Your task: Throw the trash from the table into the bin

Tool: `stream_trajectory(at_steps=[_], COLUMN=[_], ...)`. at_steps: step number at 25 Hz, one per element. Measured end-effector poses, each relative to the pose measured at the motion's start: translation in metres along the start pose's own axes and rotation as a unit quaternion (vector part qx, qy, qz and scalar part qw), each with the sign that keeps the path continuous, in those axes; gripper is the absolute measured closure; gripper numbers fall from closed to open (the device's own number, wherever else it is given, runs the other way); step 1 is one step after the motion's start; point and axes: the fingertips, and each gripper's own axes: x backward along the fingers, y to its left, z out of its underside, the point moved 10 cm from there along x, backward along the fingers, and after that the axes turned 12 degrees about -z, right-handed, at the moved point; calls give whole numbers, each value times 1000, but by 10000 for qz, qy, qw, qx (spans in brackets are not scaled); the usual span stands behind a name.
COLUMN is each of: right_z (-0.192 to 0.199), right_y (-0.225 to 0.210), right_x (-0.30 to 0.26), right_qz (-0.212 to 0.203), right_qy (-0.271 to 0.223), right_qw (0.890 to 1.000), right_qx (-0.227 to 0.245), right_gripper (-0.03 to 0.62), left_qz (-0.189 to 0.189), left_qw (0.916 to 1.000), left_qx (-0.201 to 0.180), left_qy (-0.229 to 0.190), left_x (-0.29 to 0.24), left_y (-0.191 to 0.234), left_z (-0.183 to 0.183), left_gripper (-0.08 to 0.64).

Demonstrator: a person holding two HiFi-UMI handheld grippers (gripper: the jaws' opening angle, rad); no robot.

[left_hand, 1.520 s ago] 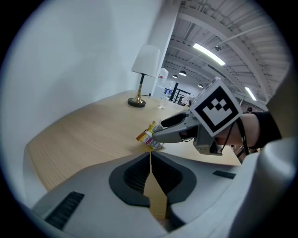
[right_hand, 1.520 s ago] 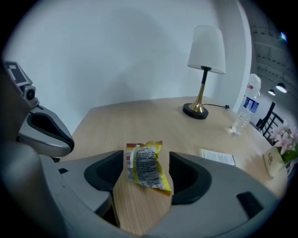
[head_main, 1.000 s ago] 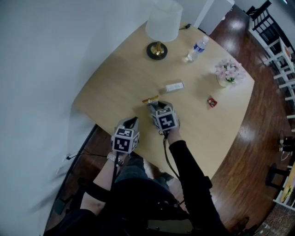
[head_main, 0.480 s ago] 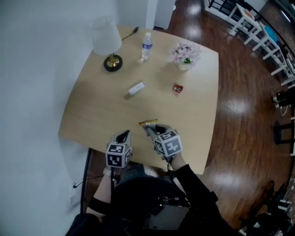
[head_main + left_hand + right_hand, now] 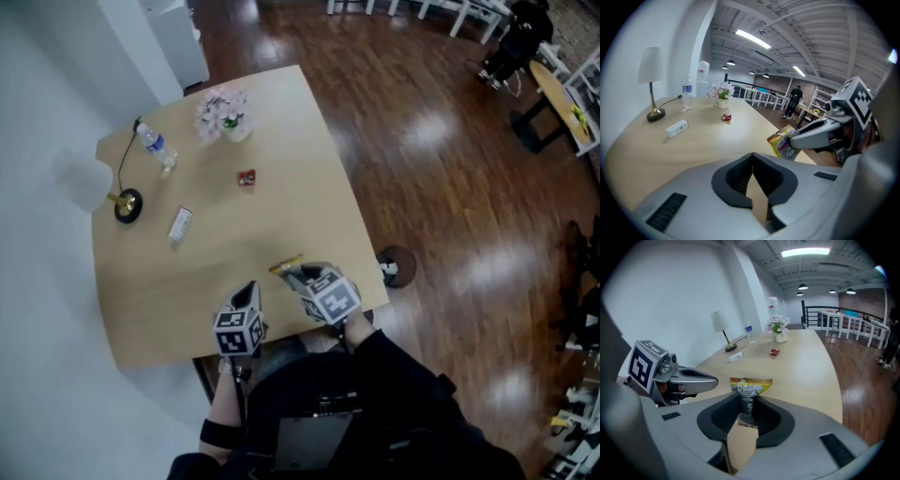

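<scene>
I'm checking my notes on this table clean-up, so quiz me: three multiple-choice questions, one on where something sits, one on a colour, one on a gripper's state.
1. The small white rectangular box lies:
A beside the dark round base of the white-shaded lamp
B on a chair
C on the floor

2. The small crumpled wrapper lying loose on the pale wooden table is:
A blue
B red
C green

3. The right gripper is:
A open and empty
B shut and empty
C shut on the yellow snack packet

Answers:
1 A: the head view shows the box next to the lamp's base.
2 B: it shows red in every view.
3 C: the jaws have just been closing and pinch the packet between them.
</scene>
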Motion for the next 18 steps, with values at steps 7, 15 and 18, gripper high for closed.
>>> stream_trajectory(at_steps=[7,15,18], right_z=[40,120,157], right_y=[-45,-92,-109], right_x=[69,144,173], right_qz=[461,1075,1348], right_qy=[-489,-917,-1079], right_qw=[9964,9807,9693], right_qx=[-511,-1352,-1749], right_gripper=[495,495,495], left_qz=[657,1474,1744], left_qw=[9958,9758,9657], left_qx=[-622,-1593,-1892], left_qy=[120,254,341], left_x=[-27,-48,-54], left_y=[-87,-194,-232], left_z=[-16,-22,-20], left_gripper=[551,551,551])
